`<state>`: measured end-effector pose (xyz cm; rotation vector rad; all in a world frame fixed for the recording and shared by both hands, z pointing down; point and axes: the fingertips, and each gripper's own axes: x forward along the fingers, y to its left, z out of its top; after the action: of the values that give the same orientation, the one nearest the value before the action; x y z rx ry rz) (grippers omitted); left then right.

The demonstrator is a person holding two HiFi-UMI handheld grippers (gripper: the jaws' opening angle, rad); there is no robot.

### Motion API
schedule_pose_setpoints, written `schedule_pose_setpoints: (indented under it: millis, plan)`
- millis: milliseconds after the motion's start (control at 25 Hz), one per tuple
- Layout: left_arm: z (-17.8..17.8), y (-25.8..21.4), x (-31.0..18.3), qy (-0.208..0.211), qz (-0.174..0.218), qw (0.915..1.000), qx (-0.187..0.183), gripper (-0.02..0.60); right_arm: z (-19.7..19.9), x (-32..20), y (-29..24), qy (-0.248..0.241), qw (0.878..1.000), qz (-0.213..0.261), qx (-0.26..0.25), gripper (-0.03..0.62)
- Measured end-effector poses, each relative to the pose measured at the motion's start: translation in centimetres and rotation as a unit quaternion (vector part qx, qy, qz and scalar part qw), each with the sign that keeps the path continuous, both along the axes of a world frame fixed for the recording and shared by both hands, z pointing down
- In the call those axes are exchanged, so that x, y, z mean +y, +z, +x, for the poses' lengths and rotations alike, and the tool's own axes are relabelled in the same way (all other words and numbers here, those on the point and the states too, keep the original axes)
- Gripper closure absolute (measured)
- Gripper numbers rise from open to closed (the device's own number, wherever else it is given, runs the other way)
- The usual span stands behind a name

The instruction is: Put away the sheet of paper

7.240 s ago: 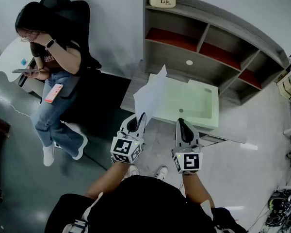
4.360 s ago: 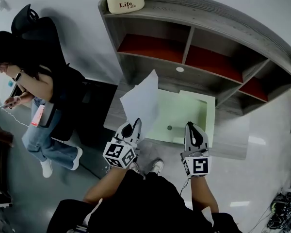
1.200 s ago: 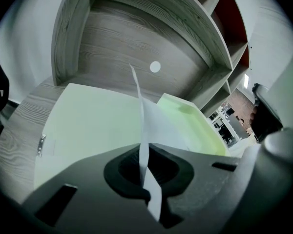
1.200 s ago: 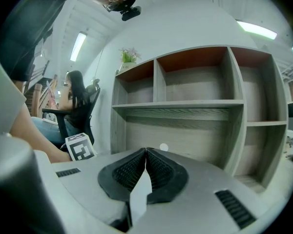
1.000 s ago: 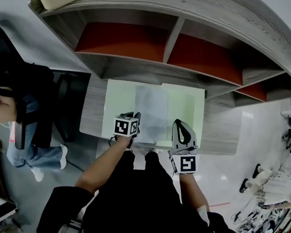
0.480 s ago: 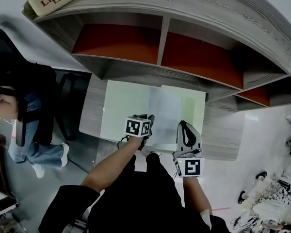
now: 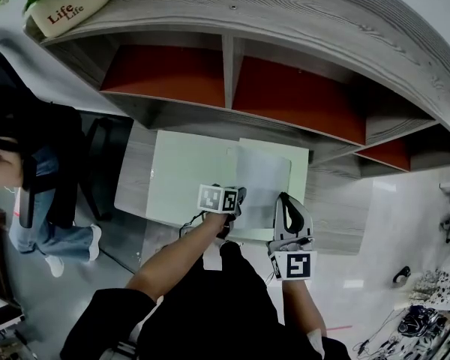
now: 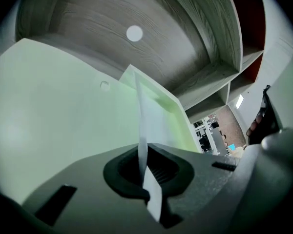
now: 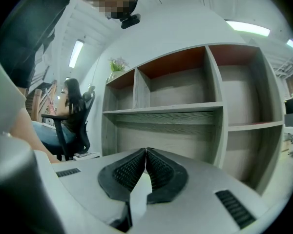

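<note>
The white sheet of paper [image 7: 264, 175] lies over the right part of the light green tray [image 7: 184, 178] on the desk. My left gripper [image 7: 238, 199] is shut on the sheet's near left edge. In the left gripper view the paper [image 8: 139, 121] runs edge-on out of the pinched jaws of my left gripper [image 8: 142, 167], above the tray [image 8: 53, 111]. My right gripper [image 7: 283, 199] hovers at the tray's near right corner, just right of the sheet. In its own view the right gripper [image 9: 145, 154] is shut with nothing held.
A grey wooden shelf unit [image 7: 285, 88] with red-backed compartments stands behind the tray and fills the right gripper view as the shelf unit [image 9: 185, 111]. A plant pot [image 7: 64, 6] sits on its top left. A person [image 7: 15, 163] sits in a chair at the left.
My left gripper has carried the sheet to the right, from the tray's middle to its right part. The right gripper stayed near the tray's front right corner.
</note>
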<state>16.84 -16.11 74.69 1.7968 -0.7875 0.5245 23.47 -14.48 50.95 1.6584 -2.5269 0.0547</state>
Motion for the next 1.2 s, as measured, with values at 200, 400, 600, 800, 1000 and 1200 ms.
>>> schedule_pose_setpoints:
  millis: [200,400,600,800,1000,1200]
  plan:
    - [1.9,0.1,0.3,0.014,-0.022,0.9994,0.024,0.433,0.3,-0.1,-0.2,-0.004,1.000,0.006,-0.004,0.571]
    - [0.5,-0.1,-0.1,0.000,0.003,0.9999,-0.012,0.310,0.2,-0.1,-0.5,-0.006,1.000,0.012,-0.008,0.571]
    - [-3.5,-3.2,-1.4,-0.019,0.082,0.9947,-0.059,0.259,-1.2,-0.5,-1.1,-0.014,1.000,0.018,-0.011,0.571]
    - [-8.5,-8.5,-2.2,-0.036,0.204,0.9717,-0.114,0.261,-4.4,-0.6,-1.3,-0.035,0.999,0.011,-0.017,0.571]
    - [-11.0,-17.6,-2.8,-0.046,0.377,0.9220,-0.077,0.333,-7.7,-1.0,-2.6,-0.055,0.998,0.026,-0.022,0.571]
    - [-13.4,-24.9,-1.5,-0.074,0.499,0.8626,-0.040,0.517,-9.7,-1.2,-4.3,-0.066,0.997,0.043,-0.021,0.571]
